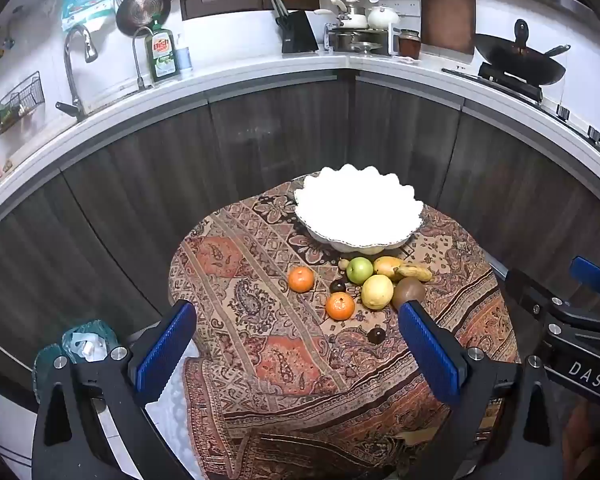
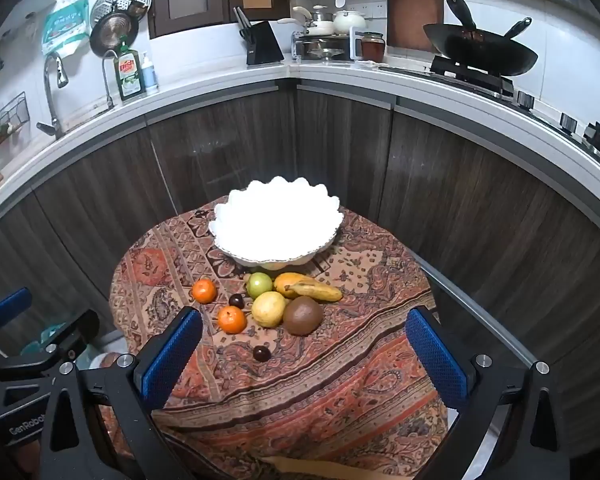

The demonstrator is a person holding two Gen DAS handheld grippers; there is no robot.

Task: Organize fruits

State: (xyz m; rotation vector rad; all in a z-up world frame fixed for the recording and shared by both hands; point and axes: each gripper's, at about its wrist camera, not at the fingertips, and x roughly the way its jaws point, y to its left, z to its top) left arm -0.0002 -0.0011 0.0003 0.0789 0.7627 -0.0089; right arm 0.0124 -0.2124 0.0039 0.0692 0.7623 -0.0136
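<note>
Both the left gripper (image 1: 296, 352) and right gripper (image 2: 304, 360) hung spread and empty over the table's (image 2: 340, 392) near edge, the fruits (image 2: 266, 308) clustered mid-table before the far-edge bowl (image 2: 276, 224), where round ones might roll off if nudged.

fruits (image 2: 268, 304) clustered on the cloth before empty white bowl (image 2: 276, 224).
</note>
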